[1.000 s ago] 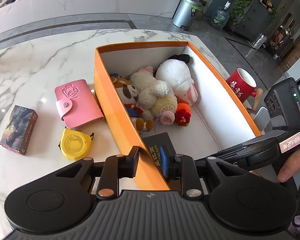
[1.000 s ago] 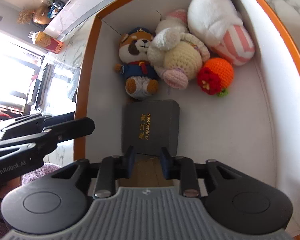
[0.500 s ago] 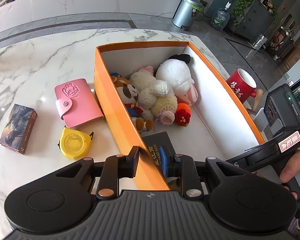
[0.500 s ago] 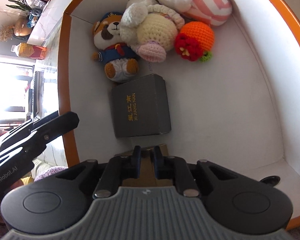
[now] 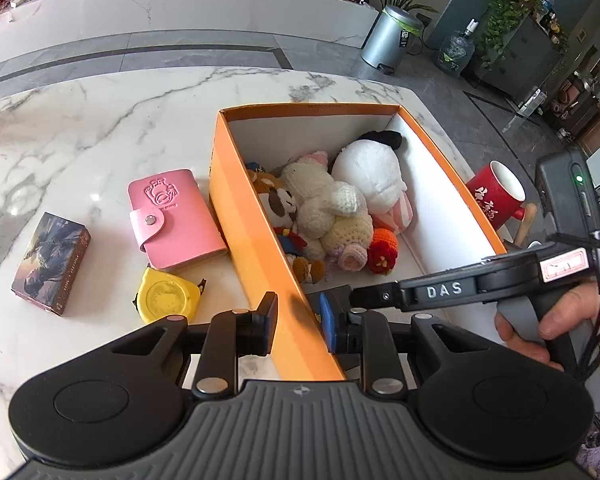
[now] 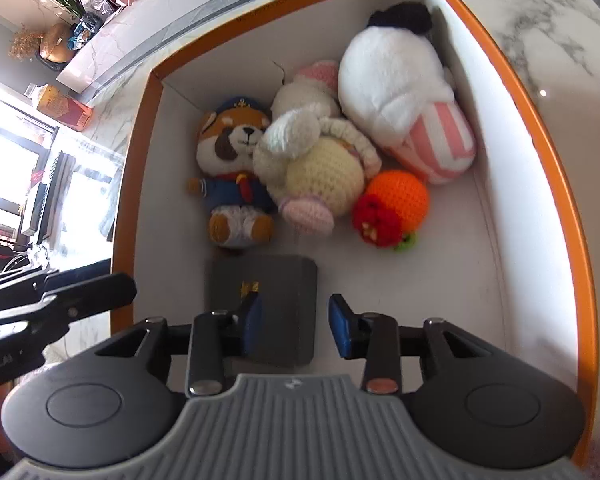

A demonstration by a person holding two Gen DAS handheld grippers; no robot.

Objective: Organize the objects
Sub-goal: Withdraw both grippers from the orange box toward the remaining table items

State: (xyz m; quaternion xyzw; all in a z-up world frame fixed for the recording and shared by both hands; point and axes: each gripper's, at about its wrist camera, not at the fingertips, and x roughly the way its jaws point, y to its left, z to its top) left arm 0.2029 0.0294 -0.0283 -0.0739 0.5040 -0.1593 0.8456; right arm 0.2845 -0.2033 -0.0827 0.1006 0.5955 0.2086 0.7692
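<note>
Inside, the dark grey box lies flat on the white floor of the orange box, at its near end by the left wall, gold lettering up. Right tool hovers over it, fingers spread wide, nothing between them; whether the left pad touches the lid, cannot tell. Just beyond the grey box sit the plush toys: dog in a blue sailor suit, cream crochet bunny pressed against it, orange crochet ball with a red flower, big white plush with pink stripes in the far right corner. Left tool straddles the orange box's left wall near its near corner, gap narrow, pads close either side of the wall; contact cannot be told.

On the marble desk, left of the orange box: pink snap wallet almost against the wall, yellow tape measure just below it, small printed carton further left. Red mug stands right of the orange box.
</note>
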